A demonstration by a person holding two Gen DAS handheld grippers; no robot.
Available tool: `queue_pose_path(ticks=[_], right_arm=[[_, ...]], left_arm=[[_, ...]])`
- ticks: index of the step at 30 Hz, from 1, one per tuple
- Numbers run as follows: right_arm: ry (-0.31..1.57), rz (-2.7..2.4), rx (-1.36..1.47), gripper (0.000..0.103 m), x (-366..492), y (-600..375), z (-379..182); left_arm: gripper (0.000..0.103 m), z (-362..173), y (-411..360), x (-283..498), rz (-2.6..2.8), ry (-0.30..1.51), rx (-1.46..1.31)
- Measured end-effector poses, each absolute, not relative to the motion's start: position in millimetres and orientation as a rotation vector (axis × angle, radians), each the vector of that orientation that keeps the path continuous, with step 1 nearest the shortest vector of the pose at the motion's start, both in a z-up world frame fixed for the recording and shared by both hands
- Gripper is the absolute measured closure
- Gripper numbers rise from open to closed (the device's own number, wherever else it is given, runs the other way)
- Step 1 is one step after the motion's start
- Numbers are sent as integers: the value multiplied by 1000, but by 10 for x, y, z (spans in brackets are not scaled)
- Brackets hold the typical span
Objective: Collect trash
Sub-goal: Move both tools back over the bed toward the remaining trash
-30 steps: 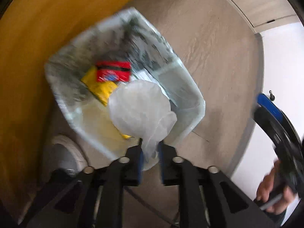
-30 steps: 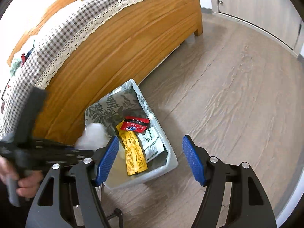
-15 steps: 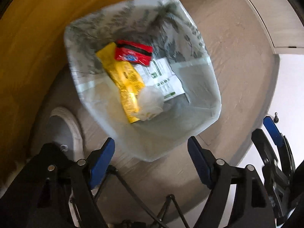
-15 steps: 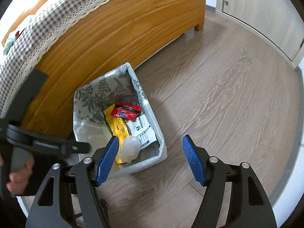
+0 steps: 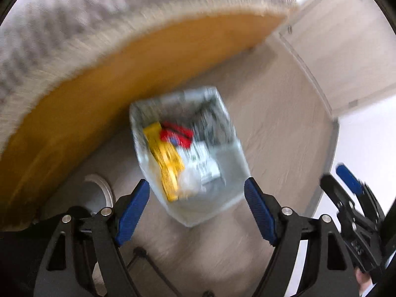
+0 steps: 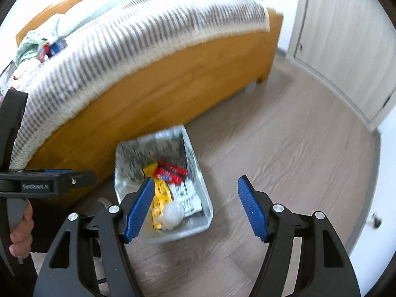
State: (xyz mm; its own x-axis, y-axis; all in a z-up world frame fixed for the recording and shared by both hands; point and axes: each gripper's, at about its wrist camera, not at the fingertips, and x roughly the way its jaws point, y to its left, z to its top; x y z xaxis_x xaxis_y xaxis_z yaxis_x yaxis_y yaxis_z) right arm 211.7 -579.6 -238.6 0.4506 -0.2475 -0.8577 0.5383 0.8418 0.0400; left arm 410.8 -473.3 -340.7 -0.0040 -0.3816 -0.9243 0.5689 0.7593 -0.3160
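A lined trash bin point(image 5: 230, 173) point(image 6: 198, 178) stands on the floor beside the bed. Inside lie a yellow wrapper point(image 5: 165, 163) point(image 6: 159, 198), a red packet point(image 5: 177, 133) point(image 6: 170, 173), a white printed pack point(image 5: 205, 163) point(image 6: 185, 195) and a crumpled clear plastic wad point(image 5: 189, 185) point(image 6: 173, 214). My left gripper point(image 5: 196, 210) is open and empty above the bin's near side. My right gripper point(image 6: 195, 205) is open and empty, also above the bin.
A wooden bed frame point(image 6: 148, 94) with a striped cover point(image 6: 123, 39) rises behind the bin. More small items point(image 6: 47, 49) lie on the bed at the far left. Cupboard doors point(image 6: 341, 37) stand at the right. A round white base point(image 5: 99, 193) sits beside the bin.
The left gripper opened and dropped the clear plastic wad into the bin. Both grippers have since lifted and pulled back, so the bed top shows.
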Motion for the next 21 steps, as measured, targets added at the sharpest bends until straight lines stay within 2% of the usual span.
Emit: queue_pose_path(ticks=[5,13,17,18,19,21], right_arm=[[897,-466,260,36,2317,-5586,-1769],[681,-366,219,36,2872,-4875,-976],[608,-336,177,36,3150,-4516,-787],[591,-332,156,35,3241,-4413,-745],[574,-330,136,29,3333,-4310,-713],[544,-325,122,27,3489,-4150,-675]], left_arm=[[27,-2613,-4227,4300,-823,1243,-34],[27,-1533,-3010,4788,-777,926,-92],[27,-1342,-2482,5053,-684,805,-80],[27,-1321,-2359,5115,-663,786,-81],[27,-1328,-2225,5192,-639,772,-88],[27,-1425,-1973,5366,-589,765,-118]])
